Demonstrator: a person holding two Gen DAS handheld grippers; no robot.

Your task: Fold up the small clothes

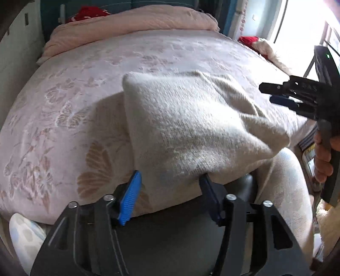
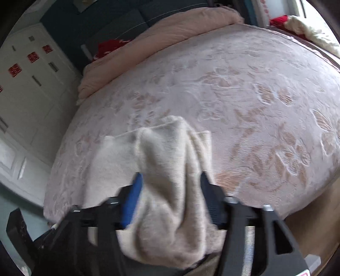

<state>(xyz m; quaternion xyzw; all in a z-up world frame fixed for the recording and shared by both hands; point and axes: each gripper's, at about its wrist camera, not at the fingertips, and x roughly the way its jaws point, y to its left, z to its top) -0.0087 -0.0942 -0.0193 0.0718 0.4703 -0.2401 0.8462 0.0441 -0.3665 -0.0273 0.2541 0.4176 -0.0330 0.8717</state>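
Jaws of the left gripper (image 1: pixel 170 180) spread wide apart, the right blue pad tucked under the near edge of a cream knit garment (image 1: pixel 191 127), the left pad bare beside it and gripping nothing. Jaws of the right gripper (image 2: pixel 170 180) also apart, with a thick bunch of the same cream cloth (image 2: pixel 167 169) filling the gap between them and touching both pads; cannot tell for sure whether clamped or only draped through. In the left view, the right gripper (image 1: pixel 274 93) seen from the side at the right edge, its two fingers near each other and just off the garment's right side, held in a bare hand (image 1: pixel 323 157).

One garment, folded over into a rough slab, lying on the near part of the bed (image 1: pixel 85 85) and partly lifted at the near side. Two grippers. One pink floral bedspread (image 2: pixel 255 106) under everything. One rolled pink quilt (image 1: pixel 131 23) along the far end of the bed. Red cloth in two spots: one by the quilt (image 1: pixel 89 12), one near the window (image 1: pixel 248 39). One white wardrobe (image 2: pixel 31 85) with red stickers to the left of the bed.

A leg in pale patterned trousers (image 1: pixel 286 191) pressed against the bed's near edge, close under the garment's right corner.
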